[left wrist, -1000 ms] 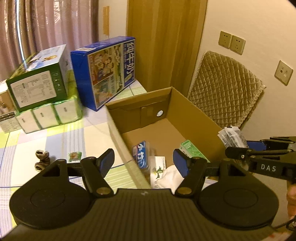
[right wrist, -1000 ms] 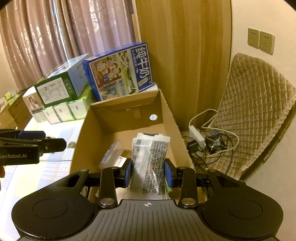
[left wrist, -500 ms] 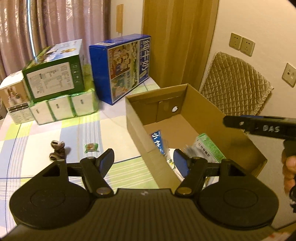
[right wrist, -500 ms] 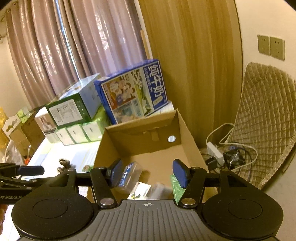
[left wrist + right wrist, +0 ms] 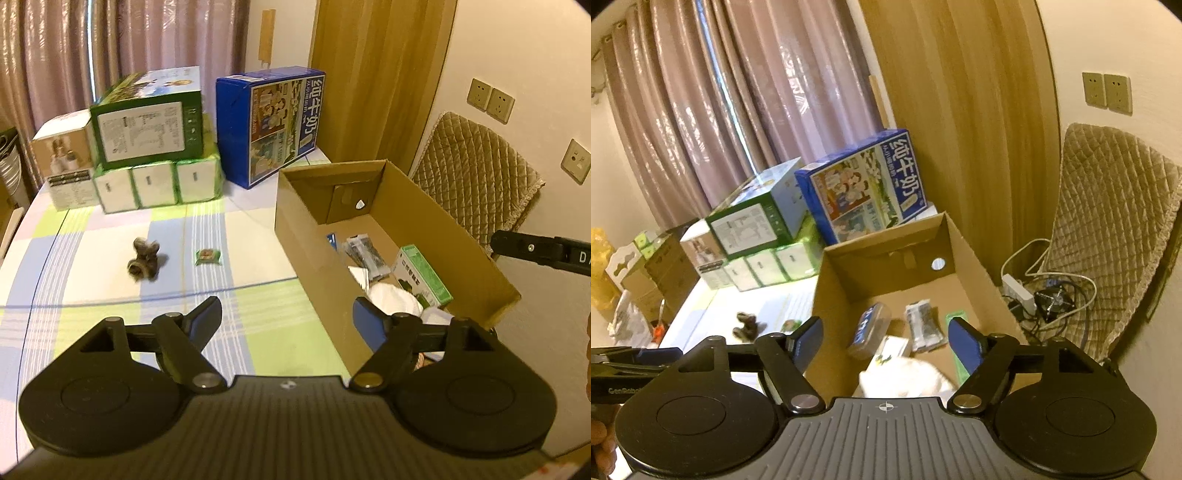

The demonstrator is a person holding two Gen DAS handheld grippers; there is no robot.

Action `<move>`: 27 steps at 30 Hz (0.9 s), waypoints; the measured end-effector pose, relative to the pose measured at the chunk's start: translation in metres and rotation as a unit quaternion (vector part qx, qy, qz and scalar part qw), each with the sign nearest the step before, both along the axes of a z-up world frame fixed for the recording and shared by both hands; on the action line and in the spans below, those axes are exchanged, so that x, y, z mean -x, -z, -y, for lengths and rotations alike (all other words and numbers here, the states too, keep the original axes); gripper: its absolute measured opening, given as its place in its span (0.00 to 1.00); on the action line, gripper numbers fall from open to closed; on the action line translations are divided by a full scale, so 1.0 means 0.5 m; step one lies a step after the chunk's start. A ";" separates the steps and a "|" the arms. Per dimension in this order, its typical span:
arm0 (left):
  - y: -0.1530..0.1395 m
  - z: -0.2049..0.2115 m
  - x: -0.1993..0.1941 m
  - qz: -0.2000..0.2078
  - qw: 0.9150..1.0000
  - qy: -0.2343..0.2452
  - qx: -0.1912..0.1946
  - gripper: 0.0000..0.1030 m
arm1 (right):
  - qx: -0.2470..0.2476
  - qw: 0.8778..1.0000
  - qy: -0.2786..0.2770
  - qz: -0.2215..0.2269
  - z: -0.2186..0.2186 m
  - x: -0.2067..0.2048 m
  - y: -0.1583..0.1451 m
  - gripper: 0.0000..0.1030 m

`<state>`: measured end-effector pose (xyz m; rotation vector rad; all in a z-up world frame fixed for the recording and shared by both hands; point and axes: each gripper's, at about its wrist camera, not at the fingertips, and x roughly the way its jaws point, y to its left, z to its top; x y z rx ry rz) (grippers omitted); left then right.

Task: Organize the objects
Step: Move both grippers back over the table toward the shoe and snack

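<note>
**Packet dropped, both grippers empty**

Since a second ago my right gripper [image 5: 884,341] has let go of the black-and-white packet [image 5: 922,326]; its jaws now stand wide apart with nothing between them, and it has pulled back and up from the cardboard box [image 5: 967,254]. Packet lies flat on the box floor, beyond and just between my right fingertips in the right view, beside a clear blue-label case [image 5: 868,330] and a green carton [image 5: 955,345]. White wad [image 5: 905,380] sits nearest the camera inside the box.

My left gripper [image 5: 286,319] has swung left, jaws also wide apart, empty, hovering over the checked tablecloth [image 5: 110,258]. Its right finger overlaps the box's near wall. From the left view the packet [image 5: 365,254] is ahead and right of my jaws, inside the box next to the green carton [image 5: 421,277].

Loose on the table, ahead-left of my left jaws: a small green sweet [image 5: 208,256] and a dark blurry lump [image 5: 146,260], apart from each other. Blue milk box [image 5: 271,123] and green box [image 5: 147,120] stand at the far edge. Right gripper's arm pokes in at the left view's right edge.
</note>
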<state>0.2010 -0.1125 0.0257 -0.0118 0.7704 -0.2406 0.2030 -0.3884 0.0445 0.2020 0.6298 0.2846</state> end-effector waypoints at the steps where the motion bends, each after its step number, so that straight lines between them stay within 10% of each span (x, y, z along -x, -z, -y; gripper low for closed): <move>1: -0.001 -0.005 0.011 -0.002 1.000 -0.003 0.002 0.74 | 0.003 1.000 0.000 0.001 -0.005 0.010 -0.002 0.74; 27: -0.028 -0.165 0.191 0.015 0.998 -0.064 -0.014 0.98 | 0.009 0.998 -0.056 -0.007 -0.167 0.161 -0.005 0.98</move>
